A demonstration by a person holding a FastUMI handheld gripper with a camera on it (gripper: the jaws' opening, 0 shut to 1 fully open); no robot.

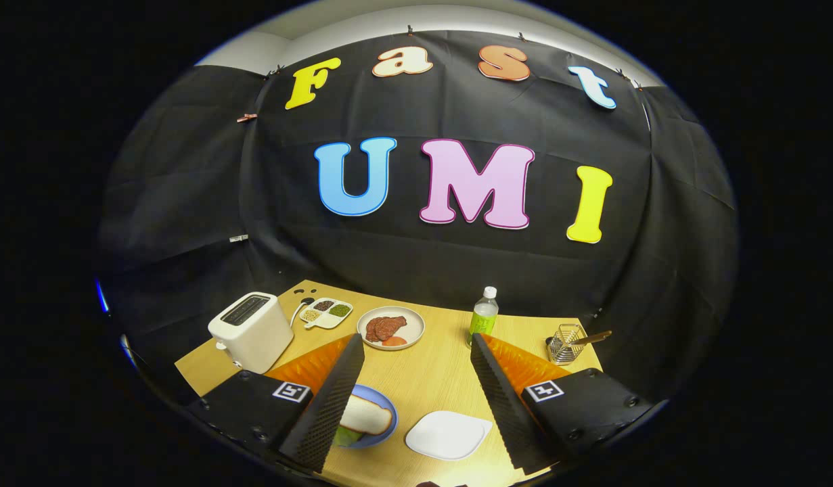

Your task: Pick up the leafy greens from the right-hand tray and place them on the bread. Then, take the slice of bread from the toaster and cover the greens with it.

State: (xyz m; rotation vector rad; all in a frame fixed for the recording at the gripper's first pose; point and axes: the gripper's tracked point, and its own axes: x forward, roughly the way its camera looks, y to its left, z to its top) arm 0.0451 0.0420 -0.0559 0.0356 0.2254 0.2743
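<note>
Right now the gripper (416, 399) hangs with ribbed fingers spread wide, empty, over bare pale wood; near the tabletop's front edge a soft bread slice (365, 414) covers greens (347, 437) on a round blue plate (388, 406), beside a glossy white rounded-square tray (448, 434). Farther back, a smooth boxy toaster (251, 331) fills the left corner.

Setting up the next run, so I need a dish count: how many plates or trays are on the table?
4: blue plate by one finger, white square tray between the open gripper fingers, round plate beyond them, divided tray by the toaster. Fingers may hide more.
</note>
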